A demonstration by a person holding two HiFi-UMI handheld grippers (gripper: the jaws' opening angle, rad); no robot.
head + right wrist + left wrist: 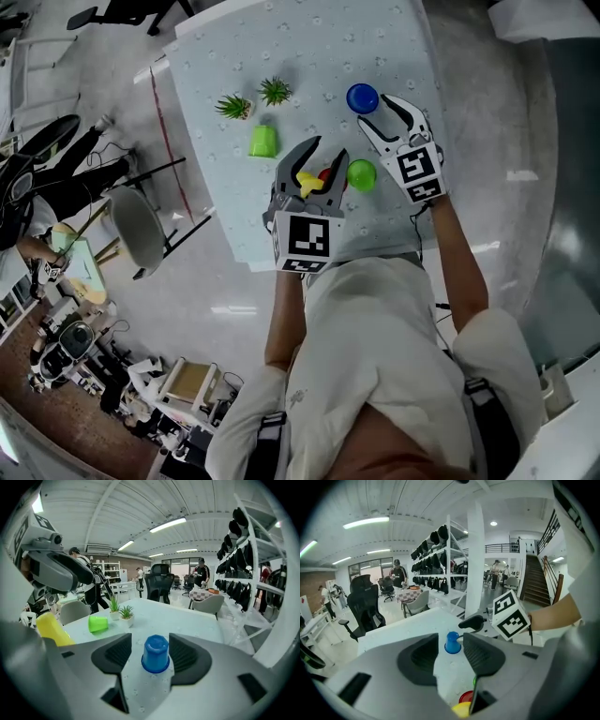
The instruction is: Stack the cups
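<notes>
A blue cup [362, 97] stands upside down on the pale table [309, 47]. My right gripper [375, 111] is open around it; in the right gripper view the blue cup [155, 654] sits between the jaws with a gap on each side. My left gripper [328, 148] hovers open over a yellow cup [307, 182] and a red cup [325, 174], with only table showing between its pads. A green cup [361, 174] stands between the two grippers. Another green cup [263, 142] lies on its side further left.
Two small potted plants [234, 106] [275, 91] stand behind the lying green cup. A grey chair [136, 225] stands off the table's left edge. The near table edge runs just under the left gripper's marker cube [307, 241].
</notes>
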